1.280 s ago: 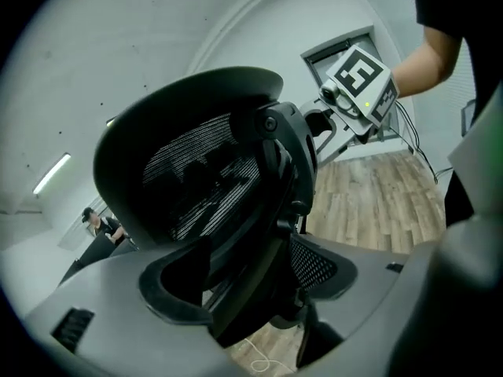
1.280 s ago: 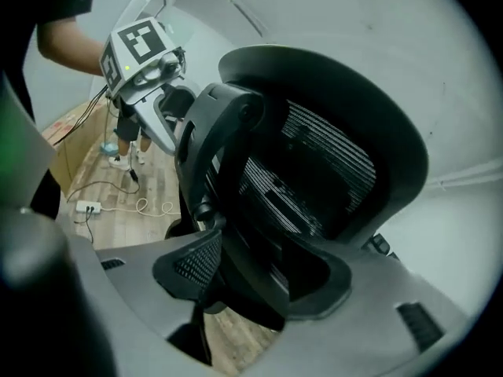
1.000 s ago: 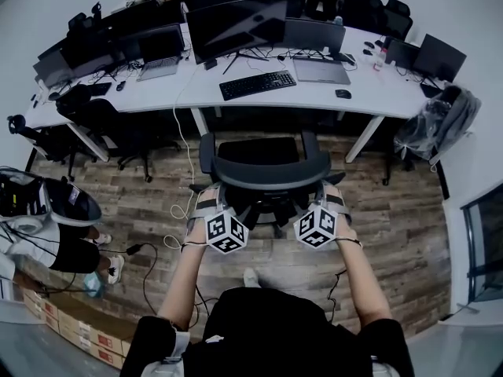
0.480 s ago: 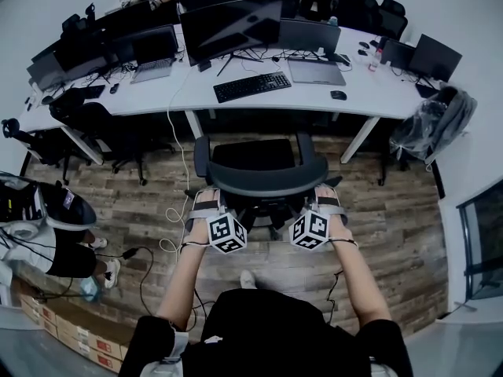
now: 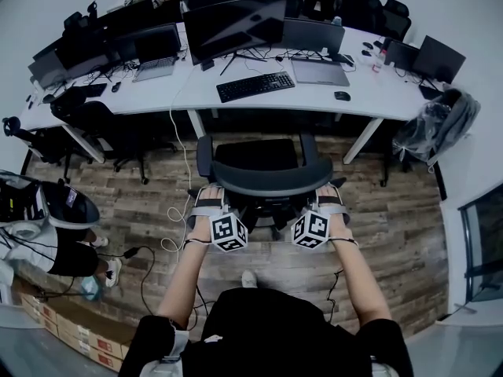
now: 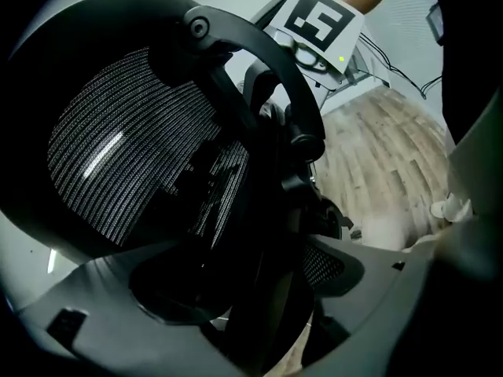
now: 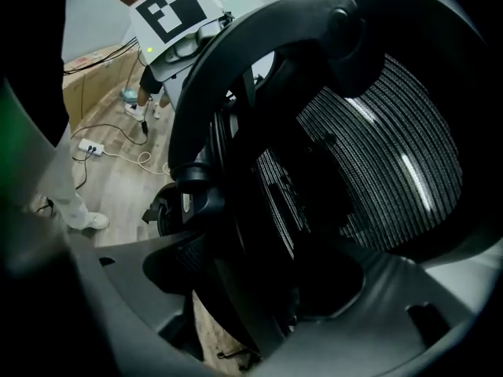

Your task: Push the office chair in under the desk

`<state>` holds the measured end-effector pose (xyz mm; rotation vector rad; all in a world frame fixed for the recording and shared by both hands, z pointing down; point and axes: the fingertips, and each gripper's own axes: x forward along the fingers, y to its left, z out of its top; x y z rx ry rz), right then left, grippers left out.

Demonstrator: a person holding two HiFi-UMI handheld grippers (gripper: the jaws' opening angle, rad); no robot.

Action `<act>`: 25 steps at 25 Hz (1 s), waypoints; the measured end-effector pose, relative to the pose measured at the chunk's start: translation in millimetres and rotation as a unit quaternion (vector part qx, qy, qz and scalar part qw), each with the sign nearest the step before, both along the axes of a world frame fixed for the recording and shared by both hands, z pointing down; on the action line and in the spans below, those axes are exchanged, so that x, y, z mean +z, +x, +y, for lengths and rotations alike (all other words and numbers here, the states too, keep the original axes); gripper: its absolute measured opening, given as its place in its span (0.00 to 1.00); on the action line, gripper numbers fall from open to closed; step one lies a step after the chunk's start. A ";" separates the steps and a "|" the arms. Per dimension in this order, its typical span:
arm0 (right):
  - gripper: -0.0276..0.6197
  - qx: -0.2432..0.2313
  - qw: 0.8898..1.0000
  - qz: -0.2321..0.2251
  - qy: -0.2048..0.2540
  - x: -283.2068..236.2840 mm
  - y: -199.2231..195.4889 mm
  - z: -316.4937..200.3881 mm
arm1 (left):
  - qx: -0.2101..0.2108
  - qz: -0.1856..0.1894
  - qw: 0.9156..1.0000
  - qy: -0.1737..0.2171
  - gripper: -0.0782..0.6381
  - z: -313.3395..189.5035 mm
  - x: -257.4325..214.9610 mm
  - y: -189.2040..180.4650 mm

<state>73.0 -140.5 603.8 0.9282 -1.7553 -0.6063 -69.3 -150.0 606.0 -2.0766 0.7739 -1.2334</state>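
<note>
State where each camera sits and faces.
Head view: on the person's head, facing steeply down at the office chair before the desk; shows forearms, left gripper, right gripper.
Left gripper view: rides the left gripper, facing the backrest; its frame stands between the just-opened jaws.
Right gripper view: rides the right gripper; mirrored, jaws just opened around the frame.
Shared: both gripper views show the other's marker cube.

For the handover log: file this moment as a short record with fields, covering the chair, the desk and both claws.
chair: office chair faces the desk, seat out in front of the desk edge, not yet under
left hand: left claw open, jaws just been opening, backrest rim between them
right hand: right claw open, jaws just been opening, backrest rim between them
desk top: keyboard, monitor, mouse
</note>
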 end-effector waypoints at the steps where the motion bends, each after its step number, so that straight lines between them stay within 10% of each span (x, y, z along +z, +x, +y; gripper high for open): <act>1: 0.55 0.001 1.000 0.004 0.001 -0.4 -0.3 -0.7 | -0.002 -0.002 1.000 0.002 0.65 -1.5 -0.5 -0.5; 25: 0.55 0.049 0.999 0.021 -0.005 -1.3 -9.9 -67.3 | 0.012 -0.006 1.000 0.018 0.64 -76.0 -3.2 -8.1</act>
